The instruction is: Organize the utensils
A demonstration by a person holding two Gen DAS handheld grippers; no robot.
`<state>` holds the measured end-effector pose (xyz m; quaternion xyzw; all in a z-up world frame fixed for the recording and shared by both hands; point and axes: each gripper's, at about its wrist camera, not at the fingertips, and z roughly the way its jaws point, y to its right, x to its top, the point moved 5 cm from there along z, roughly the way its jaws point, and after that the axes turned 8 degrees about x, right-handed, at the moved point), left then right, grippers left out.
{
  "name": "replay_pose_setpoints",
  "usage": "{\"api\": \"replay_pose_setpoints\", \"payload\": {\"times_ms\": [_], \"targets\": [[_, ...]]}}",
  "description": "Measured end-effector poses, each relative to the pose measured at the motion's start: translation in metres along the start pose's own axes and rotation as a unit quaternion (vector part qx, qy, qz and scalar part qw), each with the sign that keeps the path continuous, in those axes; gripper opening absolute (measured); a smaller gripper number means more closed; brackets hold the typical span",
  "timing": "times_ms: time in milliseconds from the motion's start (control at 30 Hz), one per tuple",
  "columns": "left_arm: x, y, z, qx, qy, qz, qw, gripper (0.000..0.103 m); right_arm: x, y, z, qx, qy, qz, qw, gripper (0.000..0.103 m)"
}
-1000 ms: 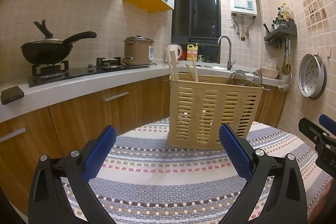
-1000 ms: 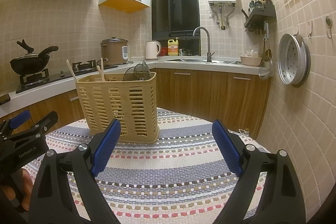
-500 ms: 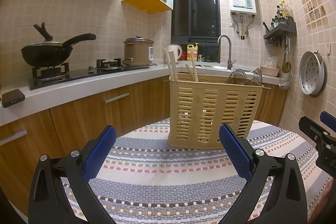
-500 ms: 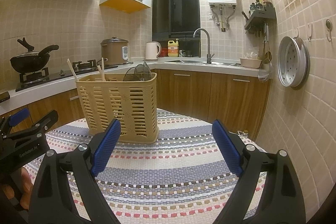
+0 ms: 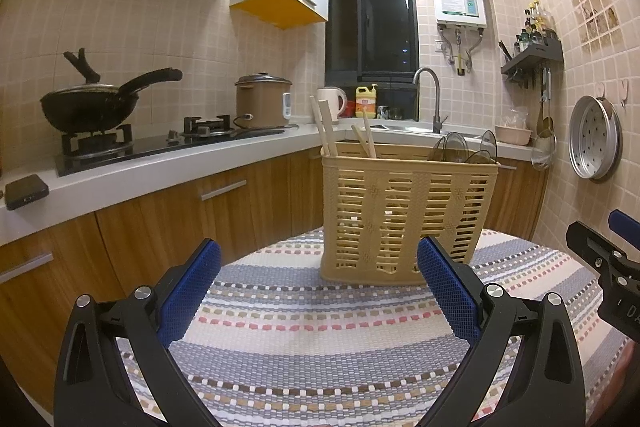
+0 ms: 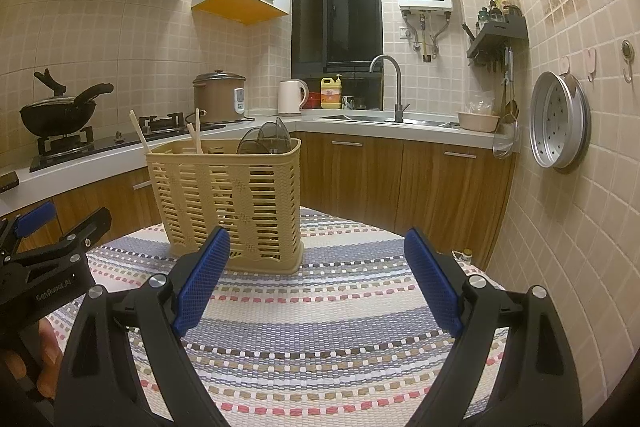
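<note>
Both views shift only slightly against the earlier frames, the basket [image 5: 408,215] sitting marginally higher in the left view, with nothing on the striped cloth [image 5: 320,339] displaced. Left gripper [image 5: 318,291] and right gripper [image 6: 316,283] hover with jaws apart and empty, while chopsticks [image 5: 326,125] and dark spoons [image 5: 464,149] stand in the basket at frame centre. No loose utensil shows on the cloth, so the scene fits either a completed sort or a pause before more pieces arrive; no further move is determinable.
</note>
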<state>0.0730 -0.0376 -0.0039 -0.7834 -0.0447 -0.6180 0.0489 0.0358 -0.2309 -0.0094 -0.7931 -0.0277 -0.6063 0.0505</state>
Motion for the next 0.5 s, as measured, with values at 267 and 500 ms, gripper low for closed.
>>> {"api": "replay_pose_setpoints", "payload": {"times_ms": [267, 500], "targets": [[0.003, -0.002, -0.005, 0.008, 0.016, 0.0, 0.9998, 0.095, 0.0, -0.001, 0.001, -0.001, 0.0, -0.003, 1.0, 0.086], [0.004, -0.011, 0.0, 0.006, 0.0, -0.02, 0.9998, 0.095, 0.0, -0.002, 0.001, -0.002, 0.0, -0.003, 1.0, 0.086]]}}
